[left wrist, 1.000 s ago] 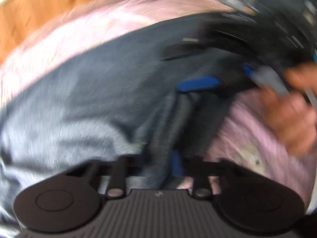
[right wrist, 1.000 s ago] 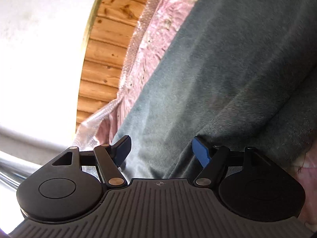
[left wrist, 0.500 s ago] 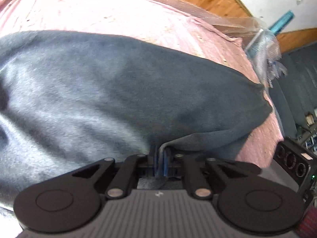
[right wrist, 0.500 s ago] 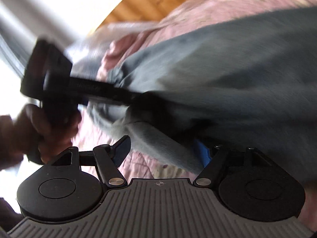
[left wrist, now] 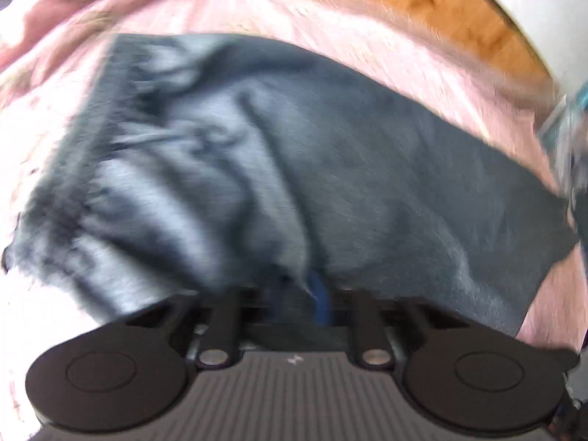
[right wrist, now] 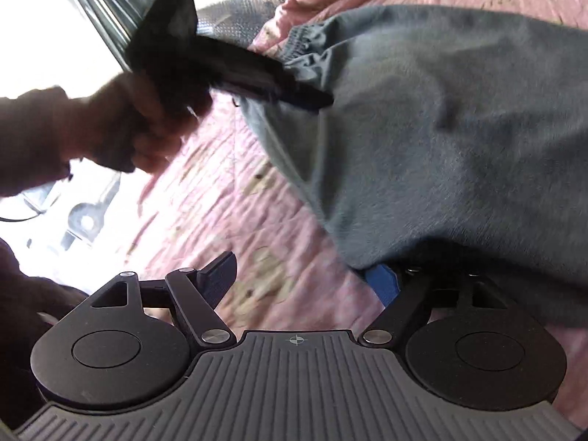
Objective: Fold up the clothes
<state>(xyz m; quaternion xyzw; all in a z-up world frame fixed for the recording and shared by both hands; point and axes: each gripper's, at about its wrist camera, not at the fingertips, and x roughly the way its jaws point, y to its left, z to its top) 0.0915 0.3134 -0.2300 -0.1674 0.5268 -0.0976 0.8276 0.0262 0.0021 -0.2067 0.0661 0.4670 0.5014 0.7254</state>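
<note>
Garment (left wrist: 367,169): since half a second ago we keep left gripper (left wrist: 312,294) clamped on its edge, dragging; right gripper (right wrist: 305,279) stays open, empty.

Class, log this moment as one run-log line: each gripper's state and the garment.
left gripper: shut on grey garment | right gripper: open, garment edge over one finger | garment on pink bedspread

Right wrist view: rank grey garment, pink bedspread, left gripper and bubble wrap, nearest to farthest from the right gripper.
1. grey garment: drapes over the right gripper's right finger, right side. pink bedspread: seen between the open fingers; too close to call against the garment.
2. left gripper: upper left, at the garment's far edge.
3. bubble wrap: top, beyond the bedspread.
</note>
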